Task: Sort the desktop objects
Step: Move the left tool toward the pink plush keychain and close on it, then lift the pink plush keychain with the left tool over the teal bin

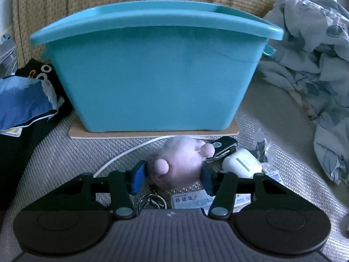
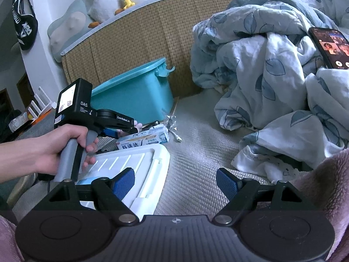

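Note:
My left gripper [image 1: 173, 178] is shut on a pink fluffy plush keychain [image 1: 178, 163], its key ring [image 1: 151, 200] hanging below, just in front of the teal plastic bin [image 1: 152, 69]. Behind the plush lie a black car key [image 1: 222, 147], a white earbud case [image 1: 242, 162], a white cable [image 1: 128, 152] and a toothpaste box [image 1: 192, 199]. My right gripper [image 2: 175, 185] is open and empty above the mat, beside a white tray [image 2: 139, 166]. In the right wrist view the left gripper [image 2: 113, 132] sits by the bin [image 2: 133, 96] and toothpaste box [image 2: 144, 139].
A crumpled leaf-print quilt [image 2: 272, 83] fills the right side, with a lit phone [image 2: 329, 47] on it. A woven headboard [image 2: 130, 43] stands behind the bin. Dark clothes and a blue cloth [image 1: 24, 102] lie left of the bin. A crinkled clear wrapper [image 1: 264, 150] lies by the earbud case.

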`<action>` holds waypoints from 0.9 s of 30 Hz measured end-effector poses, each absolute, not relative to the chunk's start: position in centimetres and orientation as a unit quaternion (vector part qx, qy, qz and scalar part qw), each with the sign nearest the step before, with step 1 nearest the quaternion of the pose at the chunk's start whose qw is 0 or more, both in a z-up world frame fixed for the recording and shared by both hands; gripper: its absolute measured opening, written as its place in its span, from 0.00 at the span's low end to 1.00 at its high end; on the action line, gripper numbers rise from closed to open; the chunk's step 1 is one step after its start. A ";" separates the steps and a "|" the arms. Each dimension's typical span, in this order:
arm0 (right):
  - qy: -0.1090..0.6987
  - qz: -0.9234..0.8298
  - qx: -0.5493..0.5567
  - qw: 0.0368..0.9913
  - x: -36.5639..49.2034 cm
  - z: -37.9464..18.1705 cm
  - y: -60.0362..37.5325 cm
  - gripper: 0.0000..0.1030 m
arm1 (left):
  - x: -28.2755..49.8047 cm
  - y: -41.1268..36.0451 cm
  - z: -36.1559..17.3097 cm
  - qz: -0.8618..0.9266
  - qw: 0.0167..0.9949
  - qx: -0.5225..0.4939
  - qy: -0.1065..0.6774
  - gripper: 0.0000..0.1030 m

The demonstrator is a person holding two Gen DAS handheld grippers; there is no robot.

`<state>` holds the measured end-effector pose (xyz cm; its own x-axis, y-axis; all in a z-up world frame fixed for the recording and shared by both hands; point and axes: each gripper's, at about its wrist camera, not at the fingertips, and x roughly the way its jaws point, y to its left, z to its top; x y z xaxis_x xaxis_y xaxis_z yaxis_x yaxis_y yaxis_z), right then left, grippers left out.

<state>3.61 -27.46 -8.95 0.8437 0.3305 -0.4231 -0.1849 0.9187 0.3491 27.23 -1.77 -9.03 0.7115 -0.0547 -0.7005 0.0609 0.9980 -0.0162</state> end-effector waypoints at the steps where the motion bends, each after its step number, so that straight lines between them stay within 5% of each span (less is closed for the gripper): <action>1: 0.245 0.136 0.150 0.948 3.6 -9.0 -27.5 0.83 | 27.3 -1.7 -9.1 -0.030 0.925 0.004 0.378 0.52; 27: 0.240 0.144 0.140 0.950 3.4 -8.6 -27.1 0.83 | 22.3 1.1 0.4 -0.031 0.952 -0.049 0.301 0.50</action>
